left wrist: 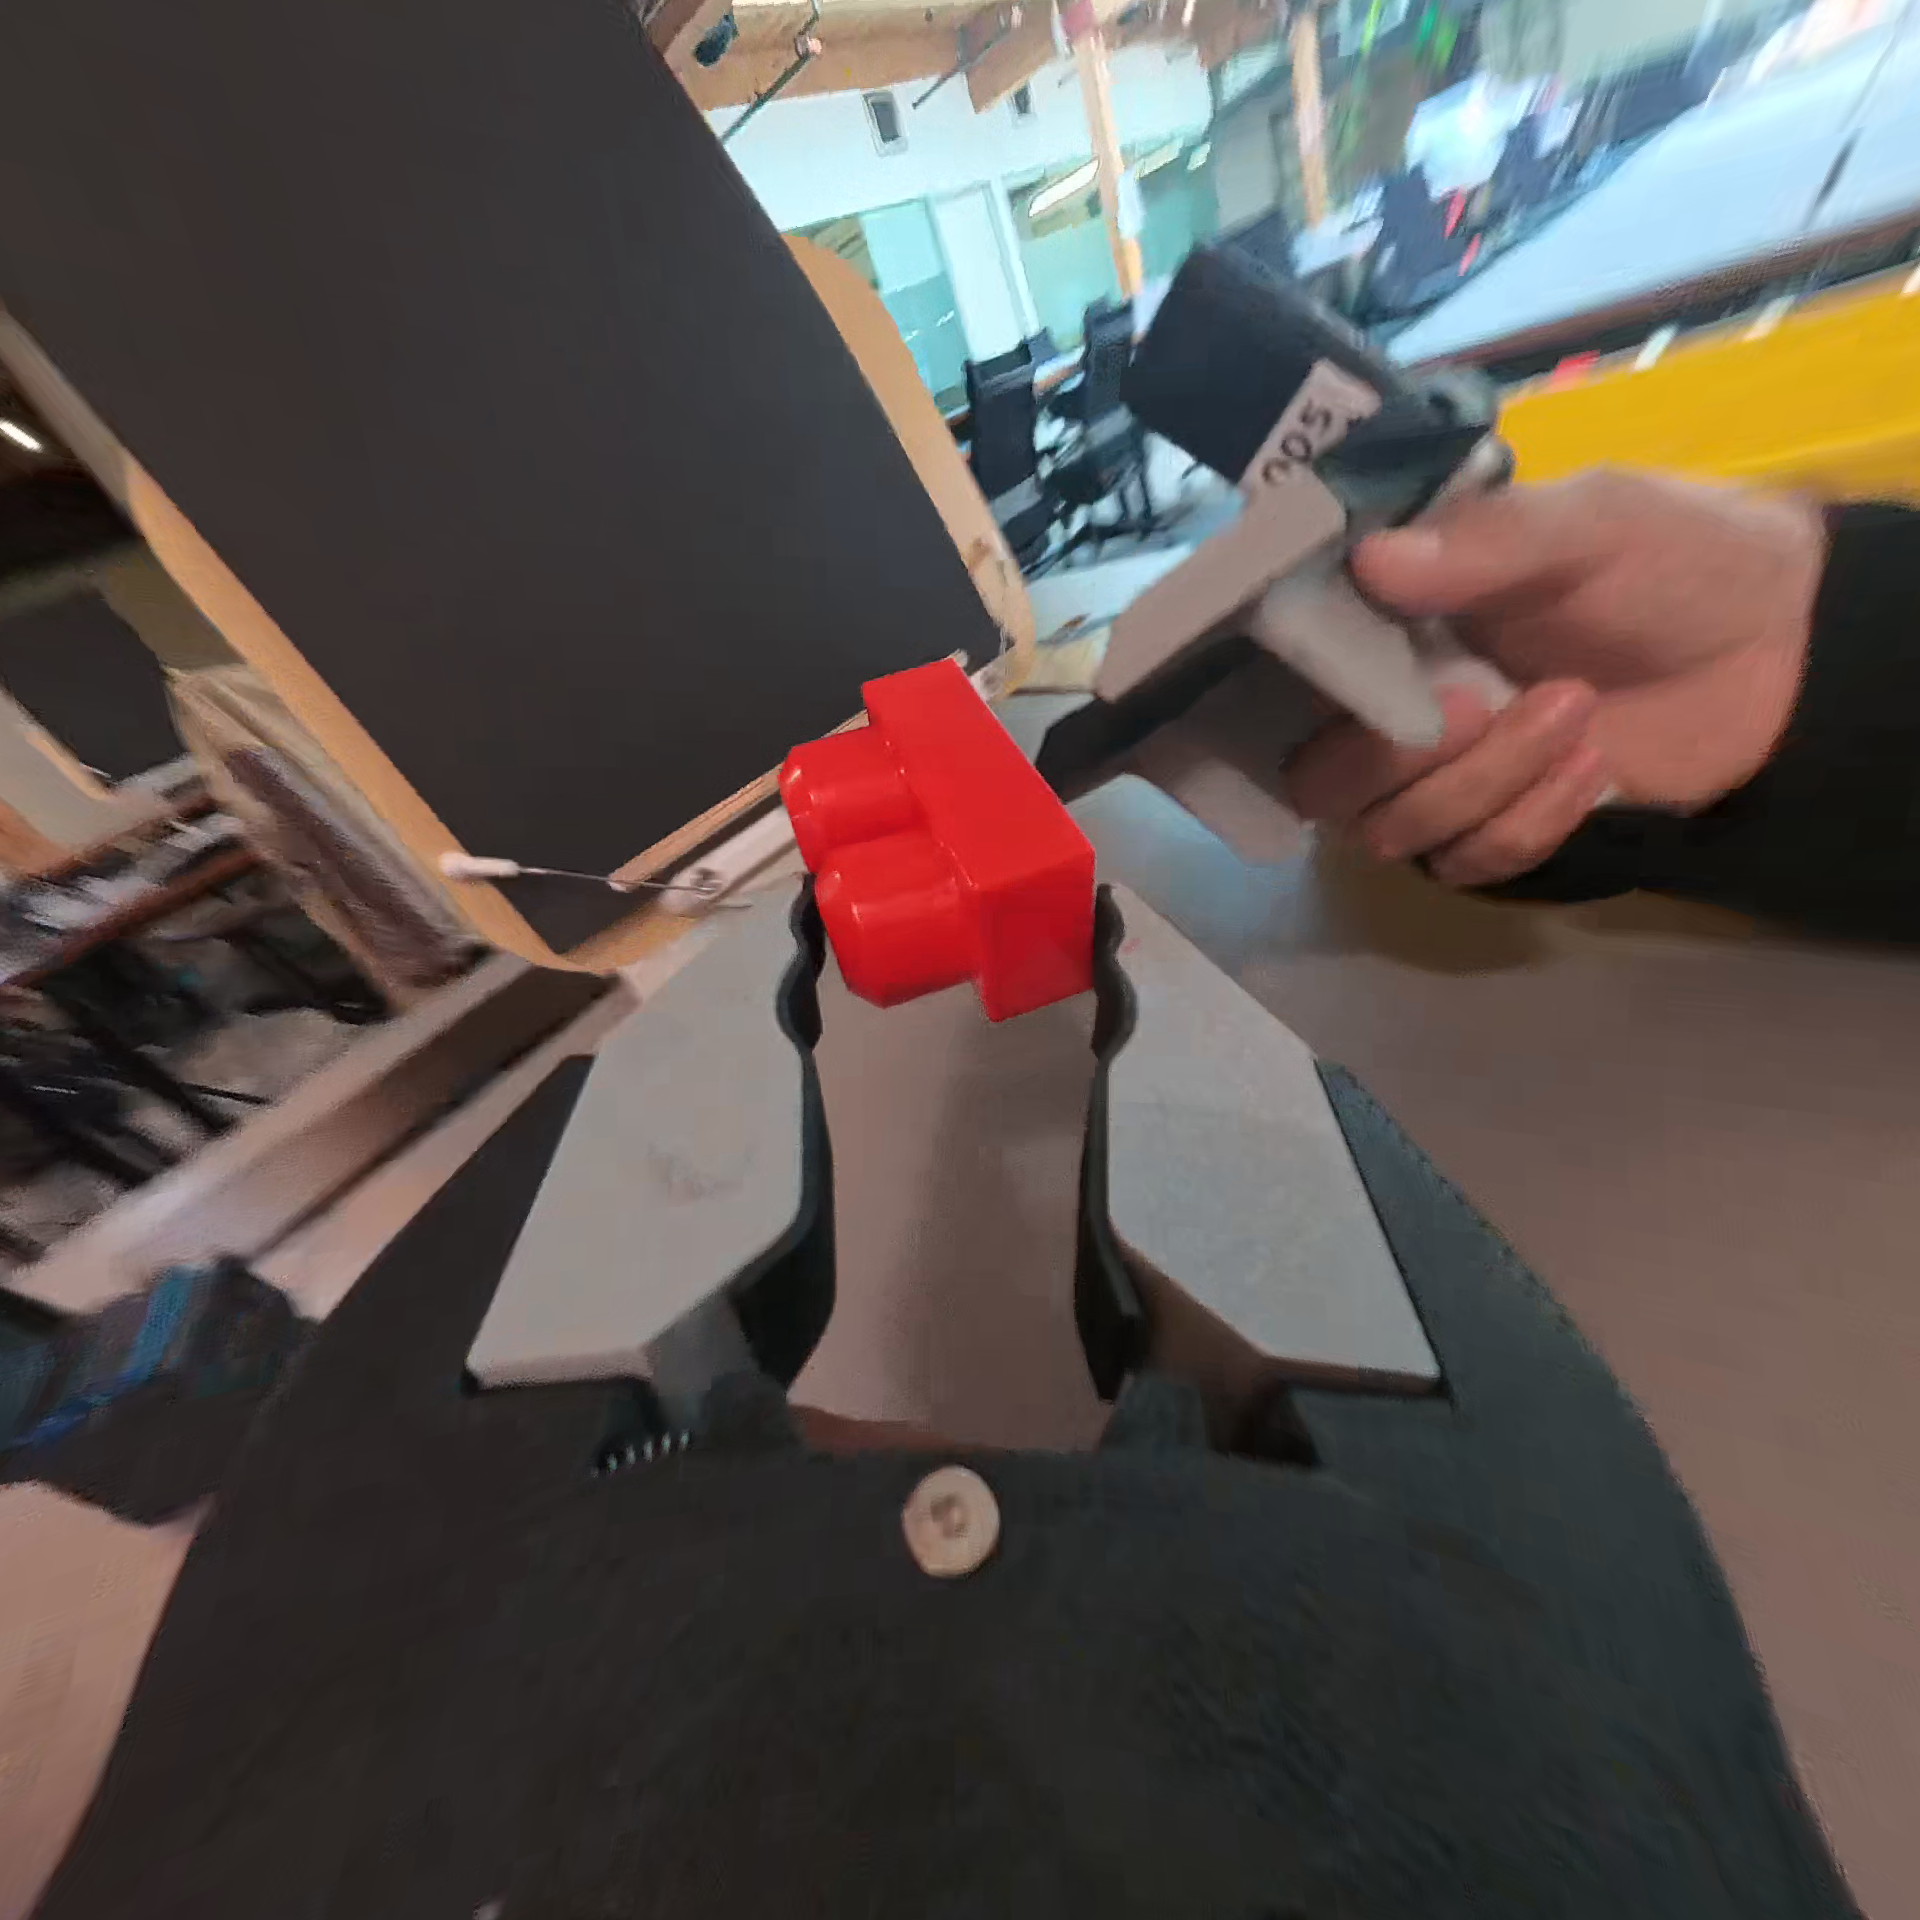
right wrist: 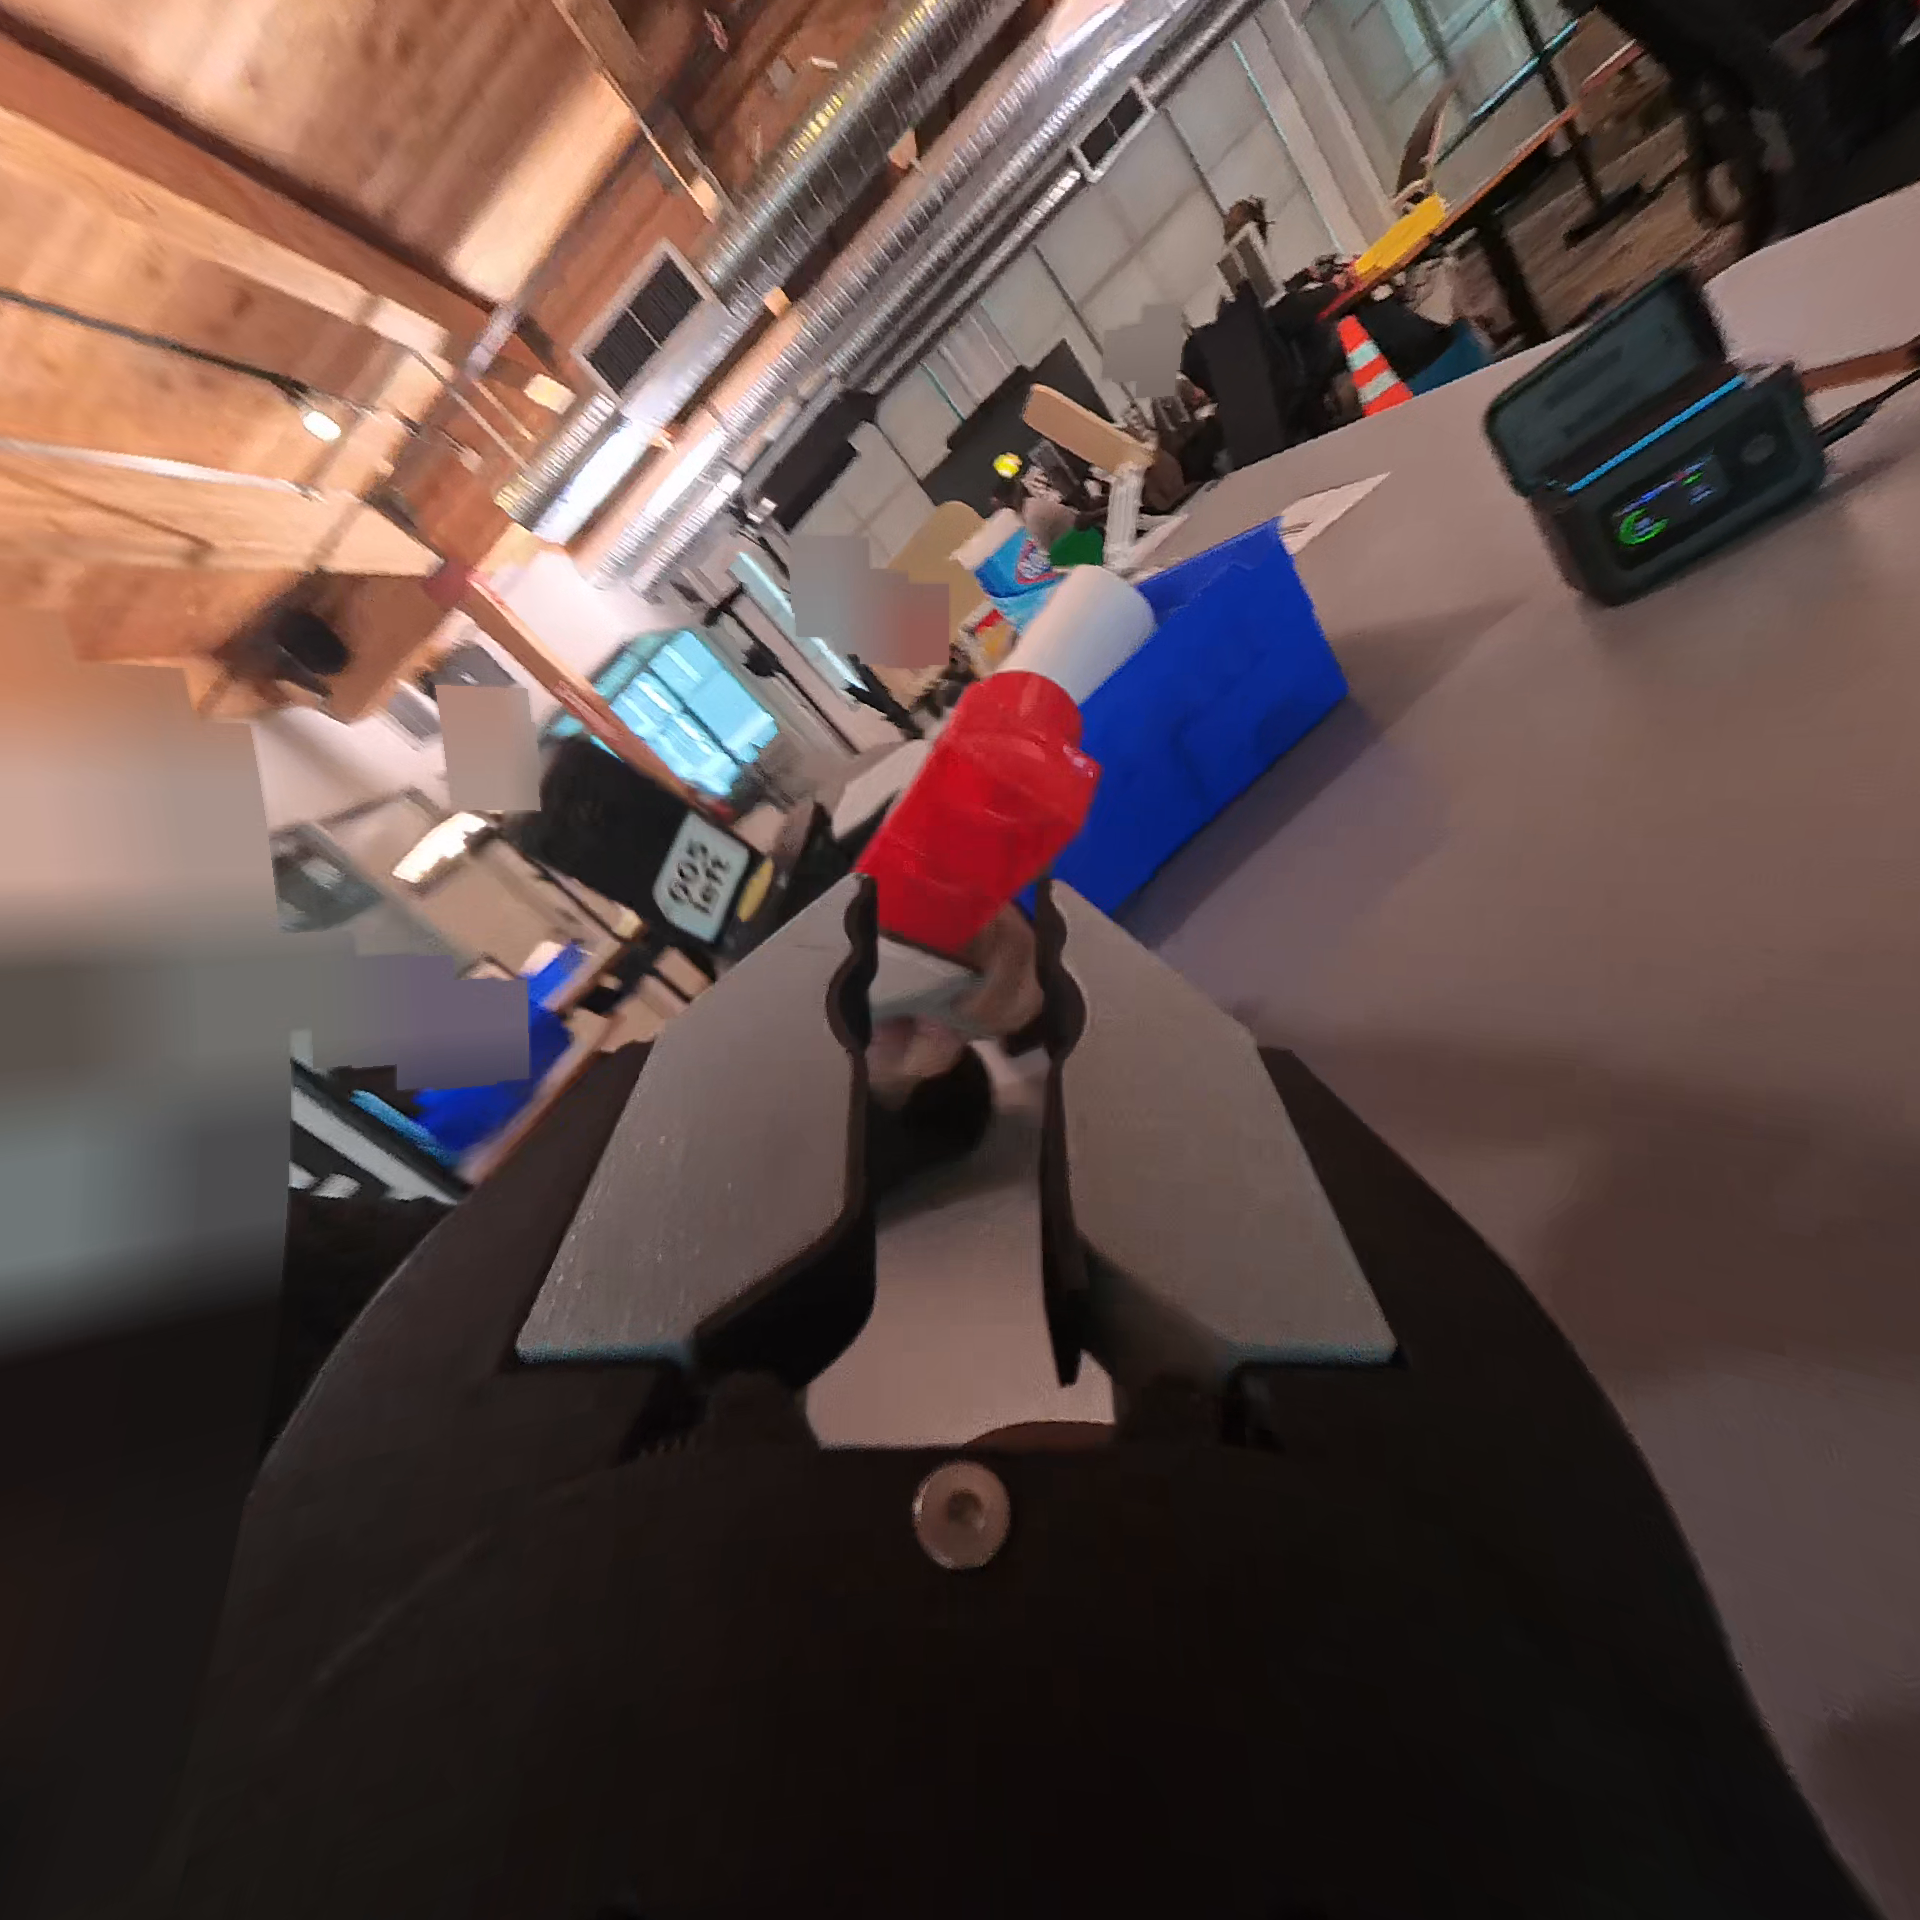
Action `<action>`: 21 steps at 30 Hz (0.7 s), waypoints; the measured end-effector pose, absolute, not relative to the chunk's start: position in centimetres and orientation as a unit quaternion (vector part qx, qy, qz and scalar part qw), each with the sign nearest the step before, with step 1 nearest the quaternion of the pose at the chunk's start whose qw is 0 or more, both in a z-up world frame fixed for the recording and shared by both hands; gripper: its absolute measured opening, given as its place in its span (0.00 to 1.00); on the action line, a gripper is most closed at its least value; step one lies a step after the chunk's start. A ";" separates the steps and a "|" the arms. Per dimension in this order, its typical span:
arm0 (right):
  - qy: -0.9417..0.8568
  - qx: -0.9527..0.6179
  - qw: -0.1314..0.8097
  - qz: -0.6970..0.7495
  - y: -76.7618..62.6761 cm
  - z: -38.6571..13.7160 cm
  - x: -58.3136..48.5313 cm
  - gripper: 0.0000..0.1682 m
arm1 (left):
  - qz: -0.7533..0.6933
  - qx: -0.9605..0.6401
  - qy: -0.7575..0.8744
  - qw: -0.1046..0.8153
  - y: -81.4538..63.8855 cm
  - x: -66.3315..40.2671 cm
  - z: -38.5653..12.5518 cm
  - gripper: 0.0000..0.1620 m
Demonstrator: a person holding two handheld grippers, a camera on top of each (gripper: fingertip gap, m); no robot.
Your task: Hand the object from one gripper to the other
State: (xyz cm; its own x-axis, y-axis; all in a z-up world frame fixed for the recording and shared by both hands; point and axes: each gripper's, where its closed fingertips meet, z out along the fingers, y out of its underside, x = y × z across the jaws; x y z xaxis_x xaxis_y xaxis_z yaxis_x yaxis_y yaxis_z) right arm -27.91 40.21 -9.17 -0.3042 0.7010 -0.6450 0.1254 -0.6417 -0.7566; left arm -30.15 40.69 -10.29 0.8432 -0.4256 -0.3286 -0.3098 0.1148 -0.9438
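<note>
A red toy block [left wrist: 940,842] with two round studs is pinched between the fingertips of my left gripper [left wrist: 954,935], which holds it above the grey table [left wrist: 1558,1195]. The right gripper [left wrist: 1164,644] shows at the upper right of that view, held by a hand [left wrist: 1579,665], a little way from the block. In the right wrist view the red block [right wrist: 977,821] sits just beyond the tips of my right gripper [right wrist: 951,935]. Its fingers are apart and hold nothing. A grey finger of the left gripper [right wrist: 914,987] shows in the gap.
A blue bin [right wrist: 1226,717] with a white roll [right wrist: 1091,623] stands on the table behind the block. A black device with a lit screen [right wrist: 1662,488] is at the far right. A dark wood-edged board [left wrist: 468,416] leans at left.
</note>
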 end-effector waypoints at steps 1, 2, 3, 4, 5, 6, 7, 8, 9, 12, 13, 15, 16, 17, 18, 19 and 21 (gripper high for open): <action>-0.393 -0.557 0.227 0.696 40.4 -9.2 -27.8 0.18 | -0.102 -0.669 0.257 0.691 40.5 -30.1 -10.0 0.31; -0.422 -0.555 0.254 0.670 40.3 -9.2 -27.7 0.20 | -0.176 -0.673 0.236 0.679 40.2 -29.9 -9.9 0.31; -0.456 -0.547 0.281 0.643 39.9 -9.3 -27.6 0.23 | -0.240 -0.670 0.216 0.668 39.9 -29.9 -9.6 0.31; -0.485 -0.541 0.308 0.614 39.6 -9.4 -27.6 0.25 | -0.284 -0.665 0.201 0.662 39.7 -30.0 -9.2 0.31; -0.511 -0.539 0.333 0.581 39.4 -9.8 -27.7 0.28 | -0.310 -0.662 0.193 0.655 39.5 -30.2 -9.0 0.31; -0.536 -0.539 0.355 0.544 39.4 -10.3 -27.8 0.30 | -0.323 -0.662 0.189 0.649 39.4 -30.4 -9.0 0.31; -0.562 -0.538 0.375 0.504 39.4 -11.0 -28.0 0.31 | -0.330 -0.666 0.187 0.642 39.3 -30.6 -9.1 0.31; -0.589 -0.536 0.394 0.460 39.5 -11.8 -28.1 0.33 | -0.338 -0.673 0.190 0.630 39.2 -30.6 -9.4 0.31; -0.615 -0.536 0.413 0.406 39.9 -12.8 -28.1 0.35 | -0.346 -0.680 0.193 0.616 39.0 -30.5 -9.8 0.31; -0.676 -0.516 0.472 0.234 41.4 -15.4 -28.2 0.46 | -0.408 -0.700 0.192 0.553 38.3 -29.6 -11.1 0.31; -0.684 -0.499 0.492 0.200 41.5 -15.4 -28.4 0.47 | -0.419 -0.707 0.191 0.537 38.2 -29.4 -11.5 0.31; -0.691 -0.461 0.525 0.188 40.5 -14.6 -28.9 0.48 | -0.418 -0.723 0.202 0.511 37.9 -29.0 -12.6 0.31; -0.690 -0.443 0.542 0.184 40.2 -14.1 -29.0 0.48 | -0.418 -0.729 0.207 0.501 37.7 -28.8 -13.0 0.31; -0.690 -0.425 0.557 0.183 39.7 -13.5 -29.1 0.48 | -0.421 -0.733 0.210 0.492 37.6 -28.6 -13.3 0.31; -0.692 -0.405 0.568 0.188 39.0 -13.1 -29.1 0.45 | -0.427 -0.734 0.216 0.481 37.3 -28.3 -13.5 0.31; -0.697 -0.386 0.572 0.195 38.3 -12.9 -29.1 0.37 | -0.432 -0.735 0.222 0.474 37.1 -28.0 -13.6 0.31; -0.705 -0.367 0.578 0.184 37.9 -13.0 -29.1 0.26 | -0.431 -0.734 0.232 0.471 36.9 -27.4 -13.8 0.31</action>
